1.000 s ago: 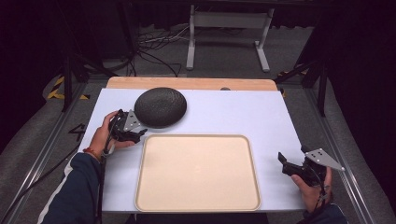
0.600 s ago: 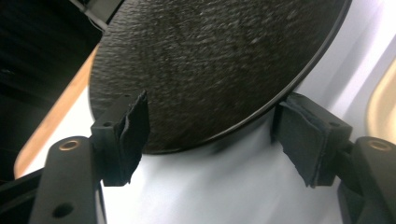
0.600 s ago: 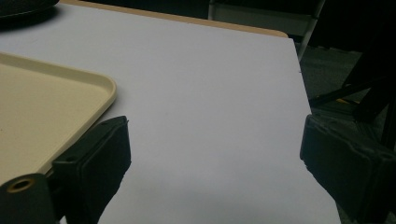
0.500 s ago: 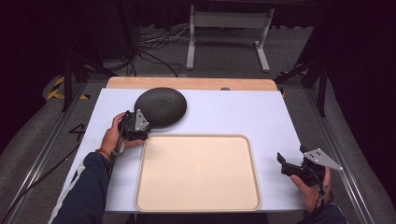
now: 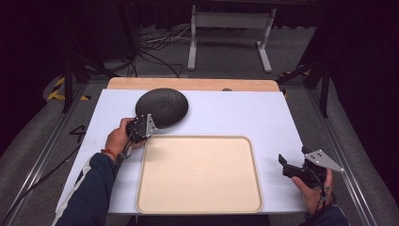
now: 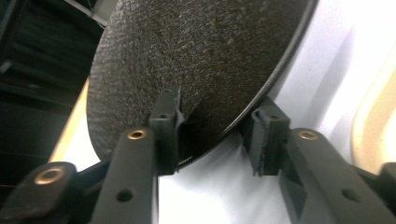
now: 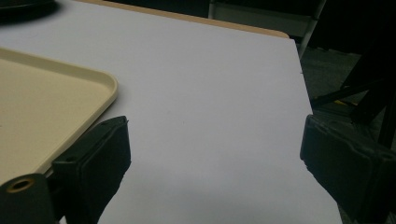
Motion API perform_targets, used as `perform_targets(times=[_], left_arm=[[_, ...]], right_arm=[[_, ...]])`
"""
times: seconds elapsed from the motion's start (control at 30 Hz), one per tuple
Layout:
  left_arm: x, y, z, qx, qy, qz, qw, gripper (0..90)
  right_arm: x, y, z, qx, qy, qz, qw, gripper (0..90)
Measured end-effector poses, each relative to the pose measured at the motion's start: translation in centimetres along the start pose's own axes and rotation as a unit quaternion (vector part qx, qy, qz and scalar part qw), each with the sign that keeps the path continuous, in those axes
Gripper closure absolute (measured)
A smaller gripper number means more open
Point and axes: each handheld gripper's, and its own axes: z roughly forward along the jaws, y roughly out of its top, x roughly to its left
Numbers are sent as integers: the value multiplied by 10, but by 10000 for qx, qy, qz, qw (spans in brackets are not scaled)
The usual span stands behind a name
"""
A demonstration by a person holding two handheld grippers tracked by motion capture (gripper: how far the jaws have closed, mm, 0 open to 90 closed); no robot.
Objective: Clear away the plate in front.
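The one black plate (image 5: 162, 106) lies at the table's (image 5: 244, 117) far left, its near rim now between the left gripper's (image 5: 140, 126) parted jaws; a second ago that gripper sat further left, short of it. The right gripper (image 5: 288, 165) waits wide open right of the single tray (image 5: 199, 173). White tabletop, wooden back edge, dark room with cables.

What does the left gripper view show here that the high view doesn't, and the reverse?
Left gripper view: the open jaws straddle the plate's near rim, one above its rough surface, one beside its edge, not yet closed.
High view: the right gripper idle beside the tray, away from the plate.
Both: the dark plate on the white table, left gripper at its edge.
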Motion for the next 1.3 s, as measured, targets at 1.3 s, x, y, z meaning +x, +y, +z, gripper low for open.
perform_targets(times=[1.3], left_arm=[[-24,35,-48,-396,1027,1038,9885,873]], right_arm=[[7,2,0,11,-38,-237,9997,87]])
